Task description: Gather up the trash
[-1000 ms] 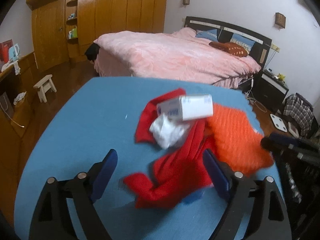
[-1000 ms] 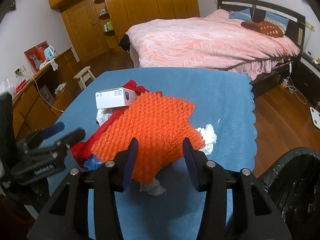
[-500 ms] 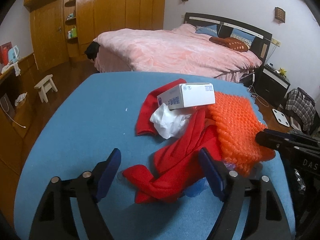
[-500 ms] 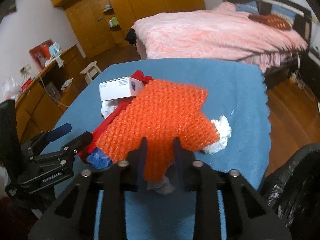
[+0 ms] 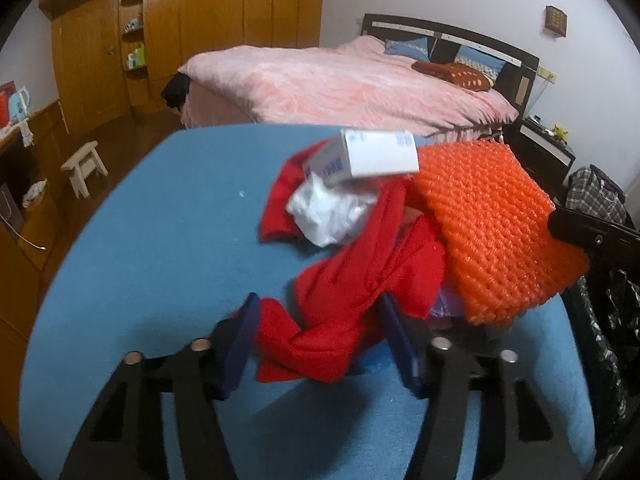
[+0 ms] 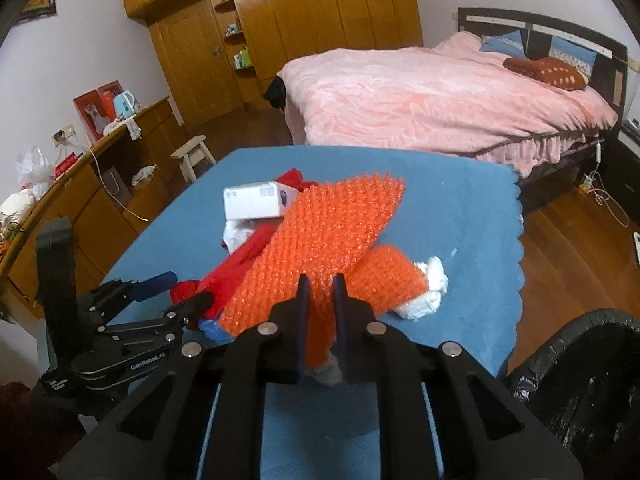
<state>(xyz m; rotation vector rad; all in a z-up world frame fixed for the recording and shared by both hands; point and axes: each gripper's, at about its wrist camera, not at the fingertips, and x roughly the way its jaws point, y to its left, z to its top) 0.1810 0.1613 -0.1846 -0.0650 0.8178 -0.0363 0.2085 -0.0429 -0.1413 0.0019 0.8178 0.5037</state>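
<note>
Nearest to me, the right gripper [image 6: 319, 292] had its jaws clamped on the near edge of the orange mesh sheet [image 6: 320, 240], whose far part draped up over the pile. Just right of that gripper, off the table's near right corner, stood the black-lined trash bin [image 6: 580, 364], its rim close to the blue cloth.

To the left, the left gripper [image 5: 320, 332] had its jaws spread wide, one to each side of the near end of the red cloth [image 5: 352, 292], with no grip on it. A bit of blue [image 6: 214, 330] peeked out beneath the red cloth's near end.

Behind that, a crumpled white tissue [image 5: 328, 212] sat on the red cloth, and a white carton [image 5: 368, 156] lay tilted on top of the tissue, touching the orange sheet's far left edge. Another white wad [image 6: 428, 288] lay on the table just right of the orange sheet.

The blue table [image 5: 160, 240] was bare along its left side and across its far end, and its scalloped right edge [image 6: 518, 240] dropped to open wood floor [image 6: 568, 248].

Beyond the table's far edge came the pink bed [image 6: 432, 92], close by. A small stool [image 5: 82, 166] stood on the floor to the far left, with the wooden wardrobe [image 6: 300, 24] against the back wall.
</note>
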